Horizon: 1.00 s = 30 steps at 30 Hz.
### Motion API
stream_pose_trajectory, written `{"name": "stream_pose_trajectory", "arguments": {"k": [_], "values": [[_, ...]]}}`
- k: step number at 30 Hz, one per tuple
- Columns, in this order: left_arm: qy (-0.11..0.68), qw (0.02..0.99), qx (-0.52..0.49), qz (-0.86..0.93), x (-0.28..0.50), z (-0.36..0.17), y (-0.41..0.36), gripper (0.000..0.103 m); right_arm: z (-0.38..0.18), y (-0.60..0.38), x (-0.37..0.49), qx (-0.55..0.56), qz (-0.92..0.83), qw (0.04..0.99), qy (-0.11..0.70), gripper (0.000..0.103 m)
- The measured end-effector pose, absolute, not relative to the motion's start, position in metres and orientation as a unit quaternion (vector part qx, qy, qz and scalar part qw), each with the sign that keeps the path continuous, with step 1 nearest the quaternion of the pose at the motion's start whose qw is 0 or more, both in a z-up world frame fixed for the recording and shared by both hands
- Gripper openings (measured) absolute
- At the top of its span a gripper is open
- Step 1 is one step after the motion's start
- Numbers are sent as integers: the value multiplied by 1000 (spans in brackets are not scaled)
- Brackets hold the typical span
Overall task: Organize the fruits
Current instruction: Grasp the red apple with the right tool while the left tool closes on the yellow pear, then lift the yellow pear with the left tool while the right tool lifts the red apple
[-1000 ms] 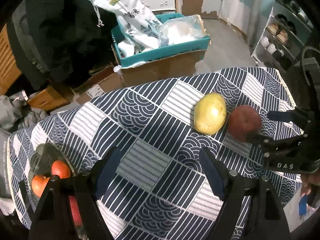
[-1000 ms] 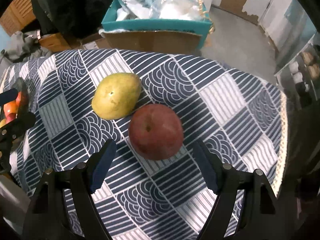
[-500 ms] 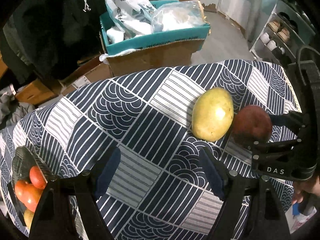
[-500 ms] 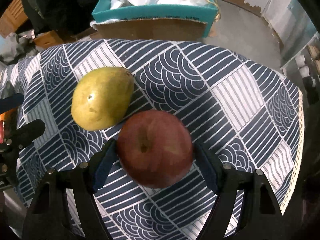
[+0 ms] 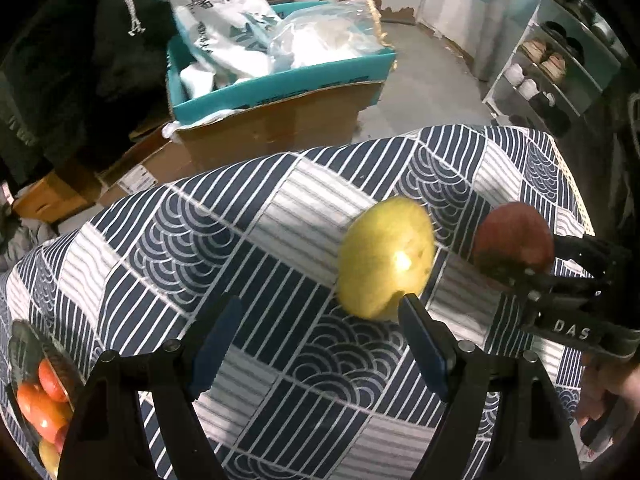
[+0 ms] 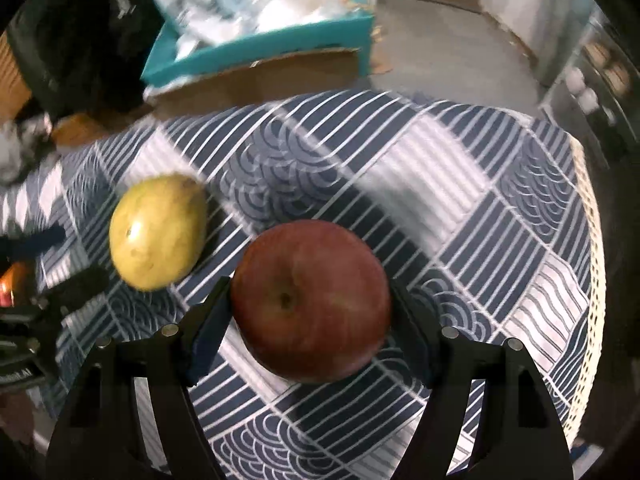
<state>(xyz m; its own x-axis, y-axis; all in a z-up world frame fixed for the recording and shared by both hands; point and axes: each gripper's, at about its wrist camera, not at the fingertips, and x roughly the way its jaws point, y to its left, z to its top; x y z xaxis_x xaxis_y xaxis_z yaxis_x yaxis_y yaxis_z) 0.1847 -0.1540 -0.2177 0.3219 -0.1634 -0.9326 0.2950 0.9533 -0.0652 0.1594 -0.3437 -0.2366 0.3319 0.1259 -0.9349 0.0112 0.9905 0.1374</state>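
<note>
A red apple sits between the fingers of my right gripper, which is shut on it just above the patterned tablecloth. A yellow-green mango lies to its left on the cloth. In the left wrist view the mango lies just ahead of my open, empty left gripper, near its right finger. The apple shows to the right, held in the right gripper. A dark bowl with several red and orange fruits is at the lower left.
A cardboard box with a teal tray of white bags stands on the floor beyond the table. A shoe rack is at the far right. The tablecloth's fringed right edge is close to the apple.
My right gripper has moved in and shut on the apple. My left gripper has moved right and forward toward the mango; the fruit bowl has slid to the view's left edge.
</note>
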Motion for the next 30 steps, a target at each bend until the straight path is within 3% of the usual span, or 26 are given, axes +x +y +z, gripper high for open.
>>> {"name": "stream_pose_trajectory", "arguments": {"k": [16,19,21,30], "values": [[583,795,50,-162,198,-240,-188,82,-229,-363,161,84,12,824,561,76],[581,797,44,-162,199,-243,-189,77,-230,-362,160,81,14,823,562,76],[581,795,31,-172,199,-244,-188,65,-229,-361,158,76,16,824,561,76],[578,798,42,-167,193,-241,-192,64,-229,-352,152,58,27,823,564,76]]}}
